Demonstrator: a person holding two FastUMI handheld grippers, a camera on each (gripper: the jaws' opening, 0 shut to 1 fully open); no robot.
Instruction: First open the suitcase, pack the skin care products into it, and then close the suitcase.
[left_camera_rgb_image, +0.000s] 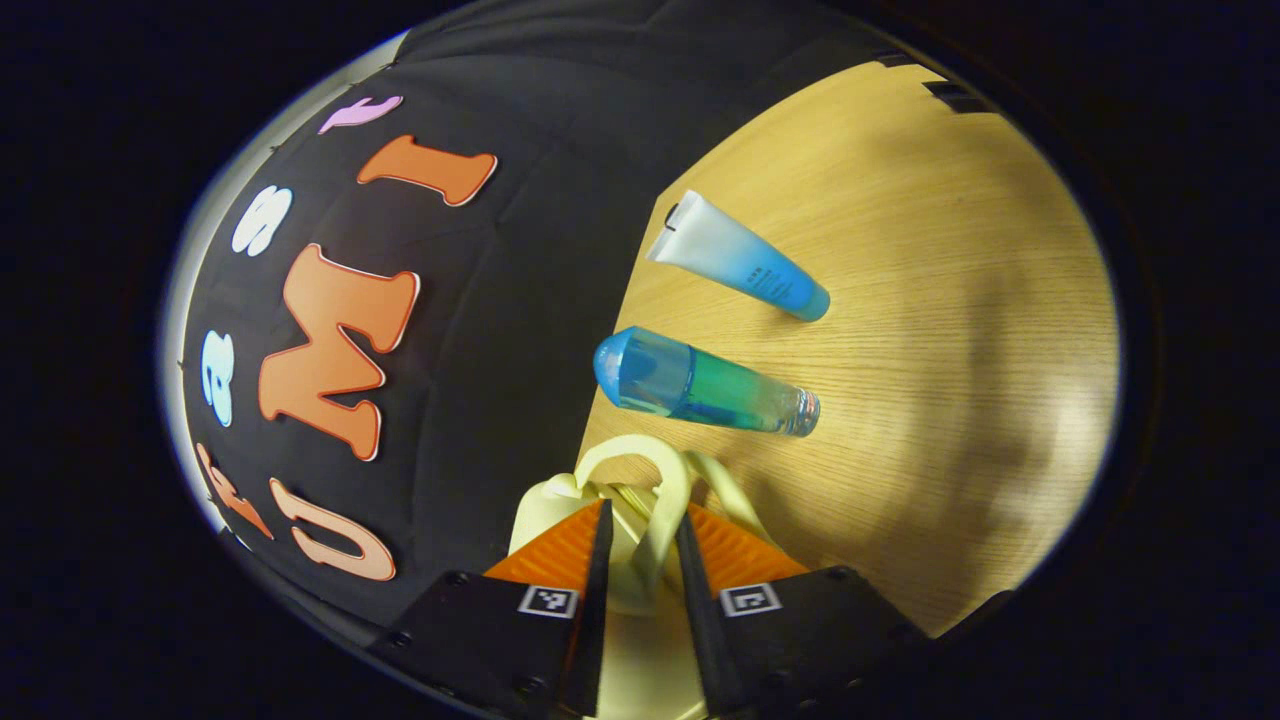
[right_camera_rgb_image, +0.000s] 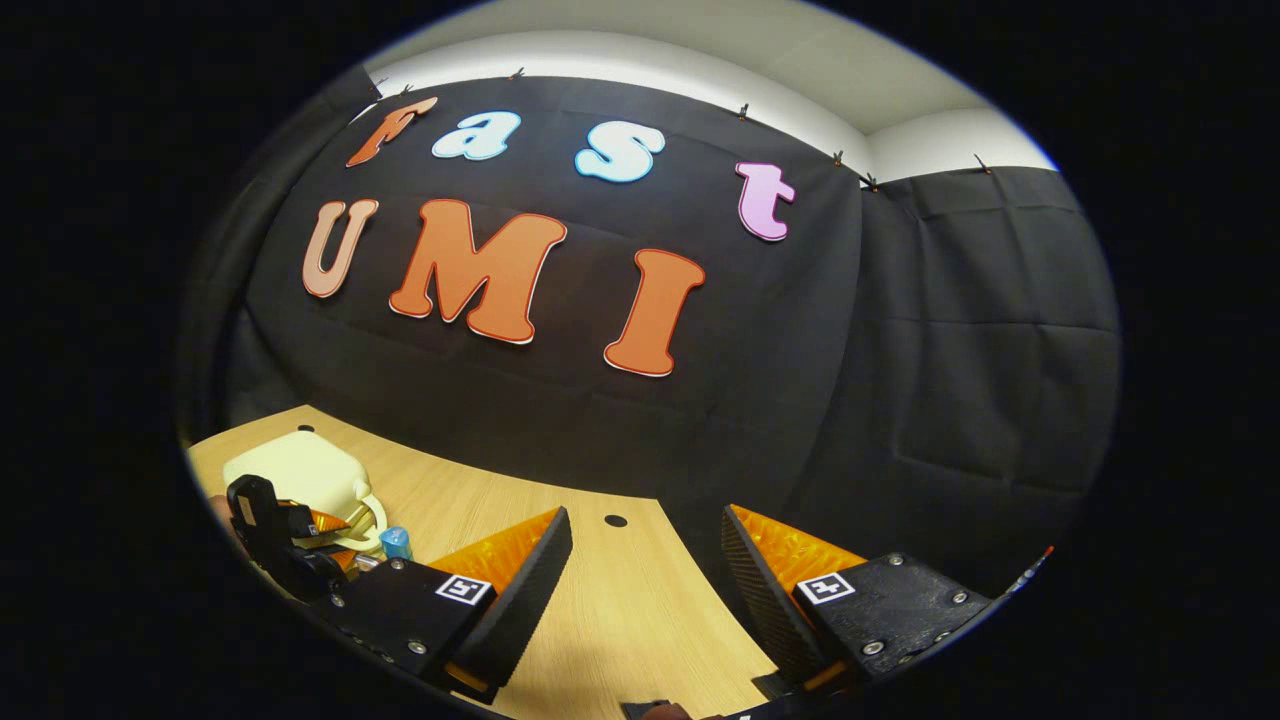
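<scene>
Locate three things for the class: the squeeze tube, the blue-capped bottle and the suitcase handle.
squeeze tube (left_camera_rgb_image: 735, 257): left gripper view, middle of its body.
blue-capped bottle (left_camera_rgb_image: 705, 385): left gripper view, middle of its clear body.
suitcase handle (left_camera_rgb_image: 668, 478): left gripper view, top of its loop.

Right gripper (right_camera_rgb_image: 645, 560) jaws apart over table (right_camera_rgb_image: 620, 610), suitcase (right_camera_rgb_image: 295, 470) far left

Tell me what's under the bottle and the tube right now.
Both the bottle and the tube lie flat on the bare wooden table, side by side and apart. Nothing else shows beneath them, though the wood directly under each is covered.
</scene>
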